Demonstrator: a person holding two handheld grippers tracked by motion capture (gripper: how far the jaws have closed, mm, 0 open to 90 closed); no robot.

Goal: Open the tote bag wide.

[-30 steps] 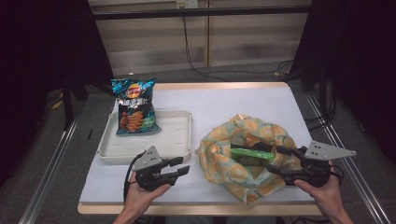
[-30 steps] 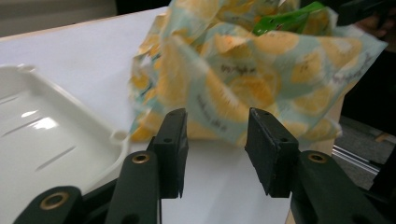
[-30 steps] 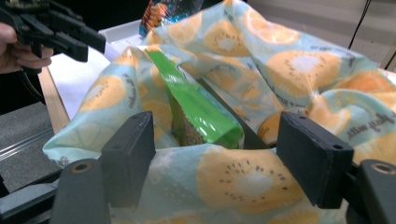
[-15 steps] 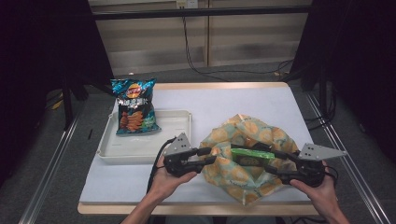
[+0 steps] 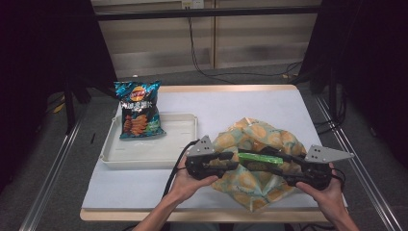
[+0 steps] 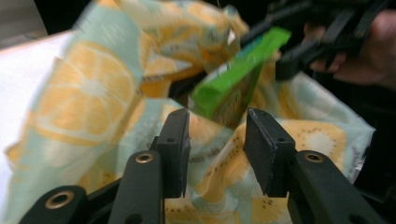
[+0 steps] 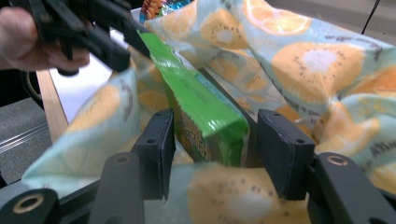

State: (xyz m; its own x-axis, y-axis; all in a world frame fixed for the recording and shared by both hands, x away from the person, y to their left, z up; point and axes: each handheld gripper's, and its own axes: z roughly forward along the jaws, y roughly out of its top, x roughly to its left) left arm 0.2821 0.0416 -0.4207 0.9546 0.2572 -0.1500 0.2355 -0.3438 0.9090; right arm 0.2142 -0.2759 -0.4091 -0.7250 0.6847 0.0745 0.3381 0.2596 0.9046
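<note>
The white-topped counter carries a cream tray on its left side and a fruit-print cloth bag on its right.

Blue chip bag on white tray, white table

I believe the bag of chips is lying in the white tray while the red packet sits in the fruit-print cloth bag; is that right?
Not quite: the packet in the fruit-print cloth bag is green, not red, as the high view shows. The bag of chips does lie in the white tray.
</note>
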